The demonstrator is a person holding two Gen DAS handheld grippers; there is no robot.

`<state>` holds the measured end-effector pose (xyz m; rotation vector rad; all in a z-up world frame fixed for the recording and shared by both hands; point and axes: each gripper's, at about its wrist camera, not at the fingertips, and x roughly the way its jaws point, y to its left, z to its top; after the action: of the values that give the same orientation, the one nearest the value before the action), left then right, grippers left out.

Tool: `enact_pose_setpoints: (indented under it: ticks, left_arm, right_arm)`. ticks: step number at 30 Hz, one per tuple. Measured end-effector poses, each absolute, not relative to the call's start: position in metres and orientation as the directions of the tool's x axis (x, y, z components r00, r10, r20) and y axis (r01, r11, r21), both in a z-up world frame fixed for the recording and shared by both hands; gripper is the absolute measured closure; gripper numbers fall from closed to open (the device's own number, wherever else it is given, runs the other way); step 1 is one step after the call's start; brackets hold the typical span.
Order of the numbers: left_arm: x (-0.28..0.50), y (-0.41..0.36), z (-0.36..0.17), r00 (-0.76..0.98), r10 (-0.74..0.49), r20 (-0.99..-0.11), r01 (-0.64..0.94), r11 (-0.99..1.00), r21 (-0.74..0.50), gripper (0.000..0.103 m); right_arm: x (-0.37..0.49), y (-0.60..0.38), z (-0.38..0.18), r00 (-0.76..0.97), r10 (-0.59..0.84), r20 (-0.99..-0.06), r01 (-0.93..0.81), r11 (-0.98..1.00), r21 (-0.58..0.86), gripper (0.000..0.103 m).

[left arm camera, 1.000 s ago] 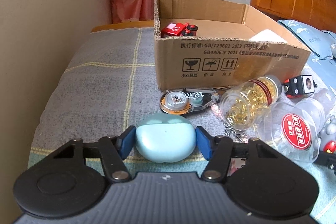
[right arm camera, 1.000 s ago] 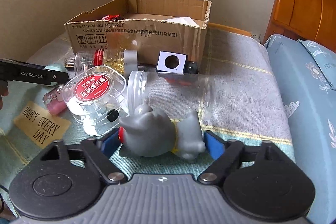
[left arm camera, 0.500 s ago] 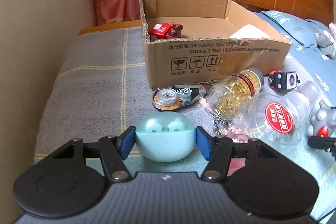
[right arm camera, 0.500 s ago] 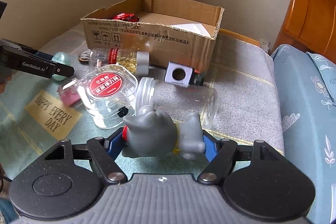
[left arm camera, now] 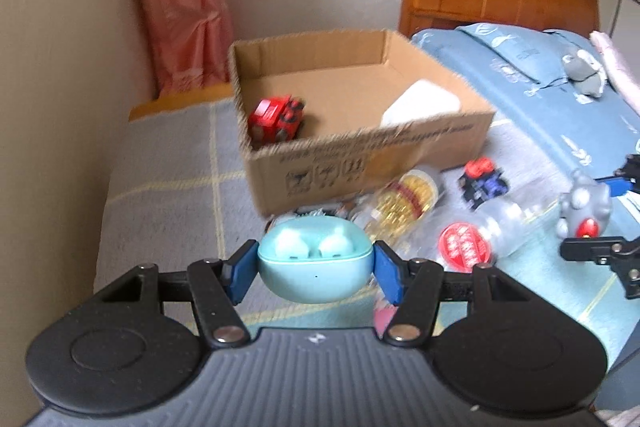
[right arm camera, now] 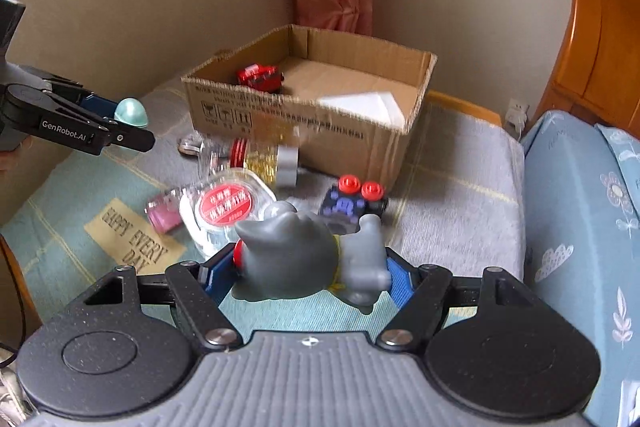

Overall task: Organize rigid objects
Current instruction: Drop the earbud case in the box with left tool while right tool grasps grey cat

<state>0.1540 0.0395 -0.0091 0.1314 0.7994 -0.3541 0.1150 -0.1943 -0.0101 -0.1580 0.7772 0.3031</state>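
Both claws have risen off the bed: left claw (left arm camera: 316, 273) clamps the pale-blue plastic earbud case (left arm camera: 314, 267), right claw (right arm camera: 310, 267) the grey rubber animal toy (right arm camera: 308, 259). Brown cardboard box (left arm camera: 360, 163) holds two items; several remain beside its front wall.

Teal earbud case (left arm camera: 314, 269) aloft, grey toy (right arm camera: 308, 259) aloft

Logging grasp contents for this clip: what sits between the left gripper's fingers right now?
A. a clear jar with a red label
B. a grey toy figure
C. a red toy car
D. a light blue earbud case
D: in the left wrist view the left gripper has its blue pads closed against both sides of the light blue earbud case, held above the bed in front of the cardboard box.
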Motion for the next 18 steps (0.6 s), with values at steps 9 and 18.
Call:
enact_pose_setpoints:
  ticks: [9, 18]
  left_arm:
    - [0.191, 0.014, 0.038, 0.671, -0.304, -0.676, 0.430, 0.903, 0.021, 0.043]
    - [0.248, 0.000, 0.039, 0.690, -0.264, -0.674, 0.410, 0.910, 0.064, 0.042]
  right_arm:
    - [0.145, -0.197, 0.020, 0.715, 0.230, -0.660, -0.354, 0.933, -0.059, 0.025]
    - [0.187, -0.191, 0.048, 0.751, 0.223, -0.622, -0.356, 0.930, -0.096, 0.025]
